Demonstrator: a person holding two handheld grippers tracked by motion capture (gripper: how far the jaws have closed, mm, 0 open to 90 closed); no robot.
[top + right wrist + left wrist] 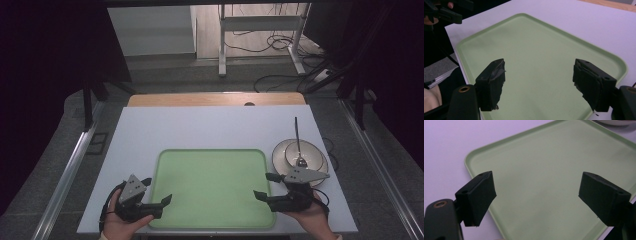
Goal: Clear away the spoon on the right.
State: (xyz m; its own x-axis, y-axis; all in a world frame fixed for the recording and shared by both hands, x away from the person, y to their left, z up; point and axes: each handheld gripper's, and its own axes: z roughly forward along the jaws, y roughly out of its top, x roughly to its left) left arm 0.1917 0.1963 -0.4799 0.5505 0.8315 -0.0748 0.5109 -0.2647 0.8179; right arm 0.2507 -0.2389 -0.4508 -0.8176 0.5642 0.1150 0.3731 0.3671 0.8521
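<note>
I read no writing on the tray (pixel 210 185). My left gripper (pixel 159 202) and right gripper (pixel 262 186) hover over its near corners, jaws wide, holding nothing.

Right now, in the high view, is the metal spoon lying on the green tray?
No, the metal spoon rests in the white bowl on a plate, right of the rectangular green plastic tray, whose surface is bare.

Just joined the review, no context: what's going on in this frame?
A person holds a two-jaw gripper in each hand at a white table. The left gripper and right gripper sit at opposite sides of an empty green tray, jaws open, gripping nothing. To the tray's right, a bowl sits on a plate with a utensil resting in it, untouched.
</note>
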